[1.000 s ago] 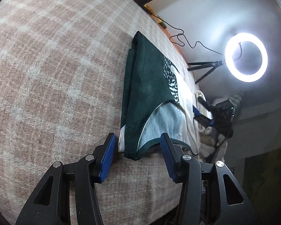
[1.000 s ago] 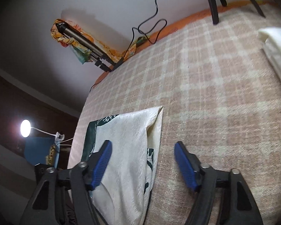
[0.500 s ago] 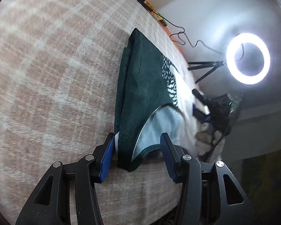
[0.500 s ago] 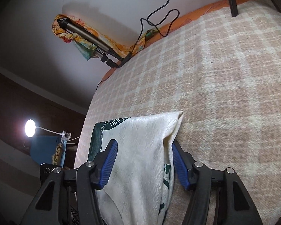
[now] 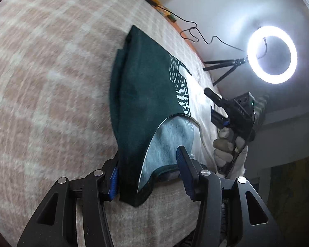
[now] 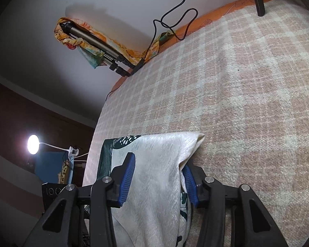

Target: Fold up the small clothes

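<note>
Lying folded on a pink-and-cream checked blanket (image 5: 51,78), the garment (image 5: 142,94) shows a dark green face with a white-patterned patch in the left wrist view, and a cream textured face (image 6: 154,164) in the right wrist view. At the near end of the green side, the left gripper (image 5: 147,173) straddles the hem: its left blue pad sits against the folded green edge, while the right pad stands at the pale inner lining (whether it actually presses there I cannot tell). At the cream end, the right gripper (image 6: 157,177) has just been closing, with the corner of the cloth between its blue pads; the fabric bunches between them and drapes down over the jaws, so it looks pinched. A gloved hand (image 5: 228,148) holds the right tool beside the garment. Beyond the blanket's edge a ring light (image 5: 272,54) glows on a tripod, with a black cable (image 6: 171,20) trailing along the wall
</note>
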`<state>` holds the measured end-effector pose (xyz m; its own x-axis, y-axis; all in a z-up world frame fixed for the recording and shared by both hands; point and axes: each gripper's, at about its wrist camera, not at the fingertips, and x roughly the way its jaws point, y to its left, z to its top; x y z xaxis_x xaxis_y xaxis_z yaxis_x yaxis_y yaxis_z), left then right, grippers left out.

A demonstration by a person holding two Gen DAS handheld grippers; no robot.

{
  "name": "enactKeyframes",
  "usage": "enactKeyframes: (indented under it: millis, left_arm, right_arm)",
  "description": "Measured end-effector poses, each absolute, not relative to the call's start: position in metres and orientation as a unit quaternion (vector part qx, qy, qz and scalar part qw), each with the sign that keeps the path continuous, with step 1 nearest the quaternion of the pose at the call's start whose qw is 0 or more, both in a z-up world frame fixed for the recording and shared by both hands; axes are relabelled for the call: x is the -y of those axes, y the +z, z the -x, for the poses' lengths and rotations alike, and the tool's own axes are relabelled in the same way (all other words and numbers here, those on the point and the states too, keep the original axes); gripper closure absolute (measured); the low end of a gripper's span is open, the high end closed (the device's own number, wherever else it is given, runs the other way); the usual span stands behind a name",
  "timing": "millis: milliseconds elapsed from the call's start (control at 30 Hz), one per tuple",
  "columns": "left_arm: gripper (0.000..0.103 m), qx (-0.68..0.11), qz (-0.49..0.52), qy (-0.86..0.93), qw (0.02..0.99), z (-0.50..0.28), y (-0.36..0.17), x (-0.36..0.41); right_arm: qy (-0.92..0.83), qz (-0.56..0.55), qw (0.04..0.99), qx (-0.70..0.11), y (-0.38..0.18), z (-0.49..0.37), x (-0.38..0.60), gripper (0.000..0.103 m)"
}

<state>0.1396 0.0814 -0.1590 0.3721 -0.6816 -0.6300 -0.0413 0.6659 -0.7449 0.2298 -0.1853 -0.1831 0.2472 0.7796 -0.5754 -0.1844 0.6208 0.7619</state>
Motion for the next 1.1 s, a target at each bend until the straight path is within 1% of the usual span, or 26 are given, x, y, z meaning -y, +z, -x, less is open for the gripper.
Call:
enactKeyframes:
  millis: [33, 100, 133, 167, 200, 233, 267, 367, 467, 867, 1100]
  left_arm:
    - [0.057, -0.515, 0.345, -0.213, 0.755, -0.139, -0.158, -0.081]
    - [0.059, -0.512, 0.347, -0.213, 0.756, -0.137, -0.158, -0.082]
    - [0.066, -0.511, 0.347, -0.212, 0.757, -0.136, -0.158, -0.083]
    - [0.071, -0.511, 0.345, -0.206, 0.76, -0.136, -0.159, -0.085]
    - [0.083, -0.512, 0.343, -0.204, 0.761, -0.136, -0.16, -0.087]
    - [0.092, -0.513, 0.342, -0.202, 0.761, -0.136, -0.162, -0.088]
    - [0.094, -0.512, 0.343, -0.201, 0.762, -0.136, -0.163, -0.089]
    - [0.095, -0.505, 0.328, -0.204, 0.772, -0.134, -0.161, -0.085]
    - [0.095, -0.496, 0.319, -0.209, 0.78, -0.129, -0.154, -0.079]
    - [0.098, -0.454, 0.268, -0.226, 0.819, -0.119, -0.126, -0.062]
    - [0.098, -0.449, 0.262, -0.241, 0.82, -0.117, -0.12, -0.05]
  right_arm:
    - [0.327, -0.284, 0.737, -0.519, -0.183, -0.23, 0.183, 0.058]
    - [0.328, -0.282, 0.738, -0.518, -0.183, -0.231, 0.178, 0.06]
    - [0.329, -0.282, 0.737, -0.518, -0.183, -0.232, 0.177, 0.061]
    - [0.329, -0.281, 0.738, -0.518, -0.183, -0.232, 0.175, 0.065]
    - [0.328, -0.279, 0.738, -0.52, -0.184, -0.232, 0.173, 0.069]
    - [0.324, -0.275, 0.74, -0.521, -0.184, -0.232, 0.171, 0.076]
    - [0.32, -0.272, 0.742, -0.522, -0.184, -0.232, 0.169, 0.084]
    - [0.312, -0.26, 0.747, -0.527, -0.185, -0.23, 0.164, 0.096]
    - [0.306, -0.246, 0.756, -0.524, -0.18, -0.227, 0.159, 0.099]
    - [0.307, -0.198, 0.795, -0.484, -0.141, -0.213, 0.147, 0.102]
    - [0.315, -0.177, 0.812, -0.458, -0.112, -0.199, 0.152, 0.102]
